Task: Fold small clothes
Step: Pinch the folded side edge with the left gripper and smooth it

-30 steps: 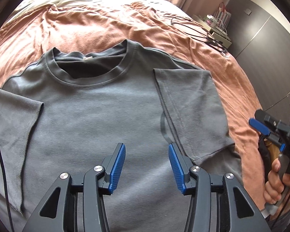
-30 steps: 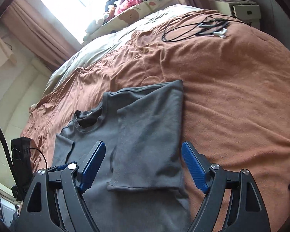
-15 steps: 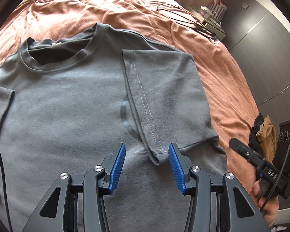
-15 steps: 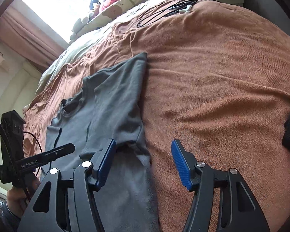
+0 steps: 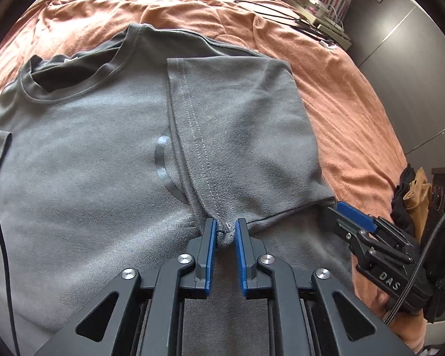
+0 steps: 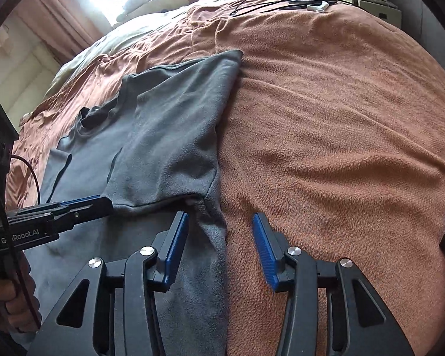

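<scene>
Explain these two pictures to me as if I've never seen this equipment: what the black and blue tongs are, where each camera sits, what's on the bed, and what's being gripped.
No robot arm is here: a person holds a hand-operated clamp in each hand, and each clamp carries a wide-angle camera that looks out along its two blue-padded fingers. One picture comes from the left clamp, the other from the right, and each also catches the other clamp at its edge.

A grey T-shirt lies face up on an orange-brown blanket, with one sleeve already folded inward over the chest. Black cables lie at the far end of the bed.

The left gripper has just closed and pinches the corner of that folded sleeve. The right gripper has been closing, but its pads do not press on anything yet; the shirt's side edge lies between them.
</scene>
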Available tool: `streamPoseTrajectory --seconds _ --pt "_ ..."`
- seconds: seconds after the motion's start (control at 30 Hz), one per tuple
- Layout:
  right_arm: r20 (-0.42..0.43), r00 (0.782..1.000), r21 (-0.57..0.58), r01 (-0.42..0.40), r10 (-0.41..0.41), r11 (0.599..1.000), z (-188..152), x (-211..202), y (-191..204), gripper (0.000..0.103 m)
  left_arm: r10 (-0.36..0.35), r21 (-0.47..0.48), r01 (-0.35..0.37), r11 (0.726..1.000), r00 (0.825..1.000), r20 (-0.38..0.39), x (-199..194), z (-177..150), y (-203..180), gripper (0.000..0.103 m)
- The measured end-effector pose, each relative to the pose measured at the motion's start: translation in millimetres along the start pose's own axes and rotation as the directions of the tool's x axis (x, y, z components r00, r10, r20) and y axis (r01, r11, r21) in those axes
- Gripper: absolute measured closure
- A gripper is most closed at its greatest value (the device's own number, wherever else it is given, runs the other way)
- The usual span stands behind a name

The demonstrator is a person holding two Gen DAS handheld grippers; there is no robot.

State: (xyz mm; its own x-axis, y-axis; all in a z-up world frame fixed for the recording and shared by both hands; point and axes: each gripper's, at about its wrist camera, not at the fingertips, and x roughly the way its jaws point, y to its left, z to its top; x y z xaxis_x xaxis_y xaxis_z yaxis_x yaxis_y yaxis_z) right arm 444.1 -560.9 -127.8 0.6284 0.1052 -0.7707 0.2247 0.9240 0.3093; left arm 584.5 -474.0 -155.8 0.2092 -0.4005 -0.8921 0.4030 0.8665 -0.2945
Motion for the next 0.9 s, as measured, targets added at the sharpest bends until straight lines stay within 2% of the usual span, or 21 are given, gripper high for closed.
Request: streamPoseTrajectory --seconds 0.17,0.23,0.33,0.5,0.7,0.77,0.83,0.87,0.9 --pt "0.003 1.0 -0.012 0.017 -0.017 1.0 -0.8 3.7 0.3 0.074 -0.017 0.008 0.017 1.0 1.0 0.024 -9.9 -2.6 -0.6 0.099" --pt "0.005 1.0 -0.021 0.03 -0.03 0.999 -1.2 3.6 1.3 0.084 -0.03 0.013 0.03 0.999 0.999 0.029 -14.8 -4.6 -2.0 0.099" --pt "0.001 1.0 0.003 0.015 -0.015 1.0 -0.5 1.8 -3.6 0.093 -0.024 0.02 0.024 1.0 0.999 0.022 -18.9 -9.8 -6.2 0.099" --pt "0.002 1.0 0.035 0.002 -0.002 0.999 -3.5 -7.5 -12.1 0.098 -0.025 0.035 0.025 0.999 1.0 0.004 -19.8 -22.2 -17.4 0.099" --pt "0.005 1.0 0.067 0.028 -0.028 0.997 -9.5 -20.1 -25.2 0.101 -0.038 0.028 0.039 0.999 0.999 -0.033 -10.8 -35.2 -24.5 0.098" --pt "0.001 1.0 0.084 0.005 -0.005 0.996 -10.4 -24.7 -28.9 0.101 -0.039 0.029 0.04 0.999 0.998 -0.054 -8.3 -34.7 -24.2 0.098" --pt "0.018 1.0 0.098 -0.014 0.012 0.995 -10.8 -33.1 -30.8 0.1 -0.021 0.034 0.023 0.999 0.999 -0.049 -11.9 -31.0 -21.3 0.094" --pt "0.034 0.999 0.094 -0.024 0.021 0.995 -10.6 -37.5 -30.4 0.1 -0.018 0.037 0.019 0.999 0.999 -0.035 -15.2 -28.6 -19.5 0.086" --pt "0.046 0.998 0.089 -0.037 0.033 0.995 -10.9 -41.7 -30.1 0.1 -0.012 0.039 0.012 0.999 1.0 -0.016 -20.3 -25.3 -17.0 0.072"
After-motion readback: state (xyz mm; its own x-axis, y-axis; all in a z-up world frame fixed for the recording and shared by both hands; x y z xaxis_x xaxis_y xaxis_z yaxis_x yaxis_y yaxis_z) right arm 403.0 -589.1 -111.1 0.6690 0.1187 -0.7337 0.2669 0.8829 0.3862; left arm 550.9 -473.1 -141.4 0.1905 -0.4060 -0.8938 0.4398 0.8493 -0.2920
